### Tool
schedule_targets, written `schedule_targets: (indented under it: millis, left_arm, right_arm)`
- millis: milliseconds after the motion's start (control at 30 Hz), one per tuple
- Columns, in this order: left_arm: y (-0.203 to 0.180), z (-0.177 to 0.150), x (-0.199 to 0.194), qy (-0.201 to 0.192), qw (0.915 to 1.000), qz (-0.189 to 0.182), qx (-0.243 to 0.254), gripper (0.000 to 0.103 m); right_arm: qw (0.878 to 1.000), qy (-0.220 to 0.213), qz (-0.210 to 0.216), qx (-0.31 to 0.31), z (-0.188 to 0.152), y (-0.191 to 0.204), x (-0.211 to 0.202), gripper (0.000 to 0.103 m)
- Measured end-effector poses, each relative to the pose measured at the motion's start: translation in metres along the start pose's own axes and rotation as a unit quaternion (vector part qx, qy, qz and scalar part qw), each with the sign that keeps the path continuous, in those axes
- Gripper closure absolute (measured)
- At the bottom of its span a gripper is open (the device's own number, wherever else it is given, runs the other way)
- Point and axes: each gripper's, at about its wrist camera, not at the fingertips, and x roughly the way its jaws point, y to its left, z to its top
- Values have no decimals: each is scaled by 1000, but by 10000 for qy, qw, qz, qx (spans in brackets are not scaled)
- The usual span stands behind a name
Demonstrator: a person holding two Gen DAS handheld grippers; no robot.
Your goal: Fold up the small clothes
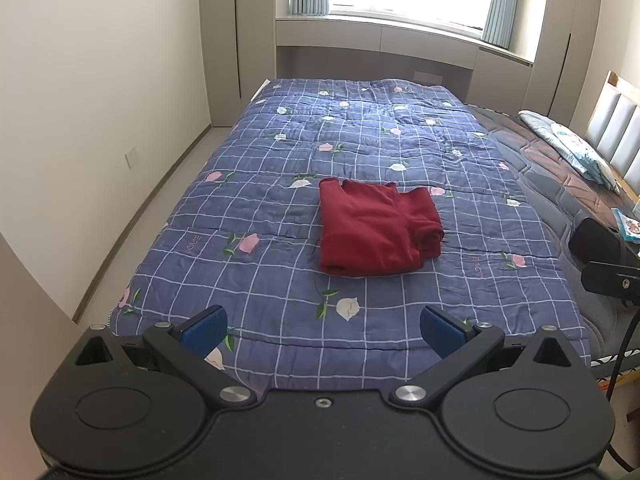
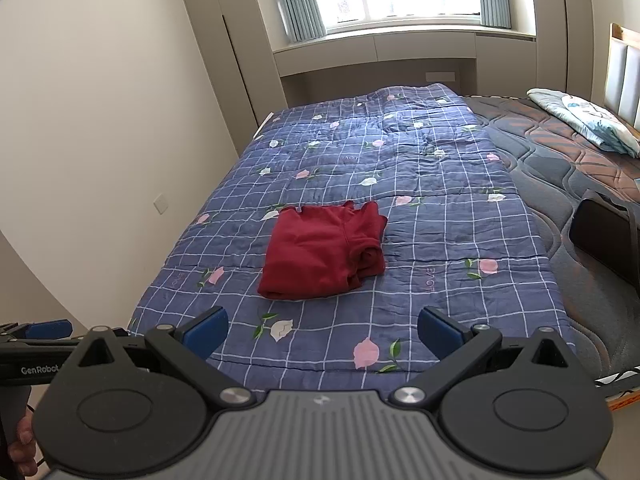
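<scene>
A dark red garment (image 1: 374, 230) lies folded into a compact rectangle on the blue checked floral quilt (image 1: 280, 168), a rolled part on its right side. It also shows in the right wrist view (image 2: 320, 254). My left gripper (image 1: 324, 330) is open and empty, held back over the quilt's near edge, well short of the garment. My right gripper (image 2: 323, 330) is open and empty too, also over the near edge, apart from the garment. The left gripper's blue fingertip (image 2: 48, 329) shows at the far left of the right wrist view.
The quilt covers the left part of a bed; a dark quilted mattress (image 2: 568, 168) lies bare on the right with a folded light blanket (image 2: 584, 120) by the headboard. A black object (image 2: 604, 232) sits at the right. A wall and floor run along the left.
</scene>
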Motion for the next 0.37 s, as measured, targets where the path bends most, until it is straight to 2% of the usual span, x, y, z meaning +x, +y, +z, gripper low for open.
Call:
schedule_targets:
  millis: [367]
  left_arm:
    - [3, 2, 1, -23, 9999, -45, 128, 1]
  right_arm:
    - [10000, 29, -27, 9, 1, 4, 2, 0]
